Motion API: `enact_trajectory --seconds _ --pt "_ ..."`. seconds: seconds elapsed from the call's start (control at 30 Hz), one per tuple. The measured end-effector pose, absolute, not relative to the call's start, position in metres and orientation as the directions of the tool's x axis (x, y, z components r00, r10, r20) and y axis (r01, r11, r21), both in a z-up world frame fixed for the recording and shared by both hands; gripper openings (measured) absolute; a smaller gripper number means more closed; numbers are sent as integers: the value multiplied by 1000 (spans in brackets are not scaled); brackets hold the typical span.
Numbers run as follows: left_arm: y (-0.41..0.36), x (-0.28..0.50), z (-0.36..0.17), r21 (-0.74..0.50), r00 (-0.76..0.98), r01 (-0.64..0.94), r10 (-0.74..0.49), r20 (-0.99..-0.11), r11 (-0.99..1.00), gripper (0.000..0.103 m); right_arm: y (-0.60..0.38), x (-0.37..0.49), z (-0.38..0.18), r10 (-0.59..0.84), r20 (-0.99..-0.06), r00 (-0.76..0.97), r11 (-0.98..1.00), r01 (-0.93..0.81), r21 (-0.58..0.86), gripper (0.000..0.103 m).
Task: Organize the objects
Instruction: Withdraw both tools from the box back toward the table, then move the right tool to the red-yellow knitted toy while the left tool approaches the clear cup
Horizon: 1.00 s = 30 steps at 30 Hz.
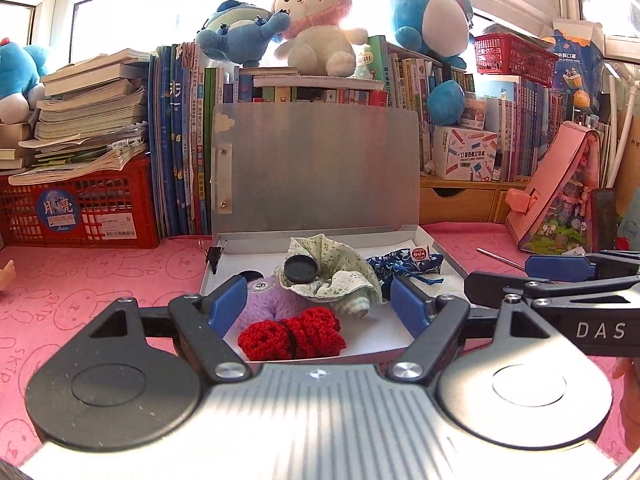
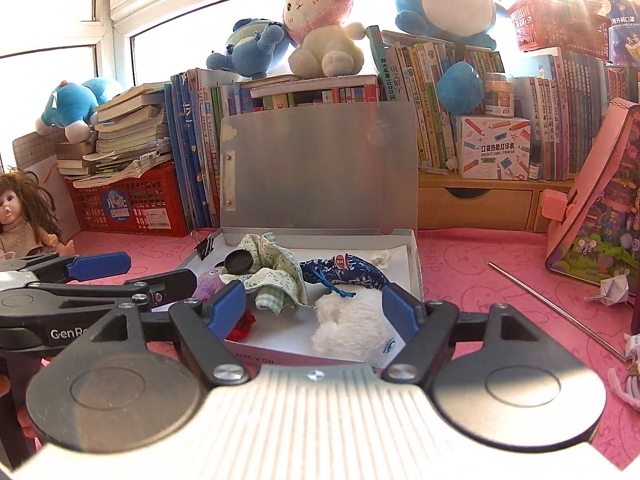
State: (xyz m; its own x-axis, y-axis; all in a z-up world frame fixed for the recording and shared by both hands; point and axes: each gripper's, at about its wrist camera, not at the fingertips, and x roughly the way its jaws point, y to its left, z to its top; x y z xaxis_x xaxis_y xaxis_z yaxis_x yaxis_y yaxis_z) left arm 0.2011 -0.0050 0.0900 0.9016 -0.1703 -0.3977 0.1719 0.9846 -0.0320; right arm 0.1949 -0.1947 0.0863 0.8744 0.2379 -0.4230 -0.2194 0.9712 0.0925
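On the far left of the pink mat [image 2: 472,256] a doll [image 2: 24,216] sits by the red crate [image 1: 80,208], well clear of the work. Next comes the left gripper [image 1: 316,300], jaws standing wide and holding nothing; between its blue pads, seen from the left wrist, lie the purple plush [image 1: 260,300] and the red crochet piece [image 1: 292,334] in the near left corner of the shallow box [image 1: 444,252]. A binder clip [image 1: 214,256] sits at the box's left rim. In the middle a floral cloth [image 1: 340,264] is bunched up with a black round cap [image 1: 300,270] resting on it, and behind them the silver lid [image 1: 316,168] stands upright against the books. Right of the cloth lies the blue patterned pouch [image 2: 348,274], and nearer, the white fluffy piece [image 2: 348,328]. The right gripper [image 2: 314,308] is likewise spread wide and empty, with that white piece just ahead of it. Far right, a metal rod [image 2: 556,308] lies on the mat beside the pink toy box [image 2: 600,200].

Everything for the task appears to be inside the box already, so the step in hand is probably settling the contents or closing the lid, though I cannot be sure which. To do it well, press the tall cloth bundle and cap flat first, keep the white piece inside the front wall, then take the lid by its top edge with both tools evenly so it comes down square
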Motion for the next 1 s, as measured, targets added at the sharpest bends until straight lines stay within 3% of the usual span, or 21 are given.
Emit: enact_trajectory --seconds 0.47,1.0 --pt "4 163 75 -42 884 173 -174 -435 984 83 -187 156 75 283 -420 862 958 -275 81 85" --pt "24 133 33 -43 832 143 -144 -536 989 84 -181 133 37 318 -503 803 942 -325 77 85"
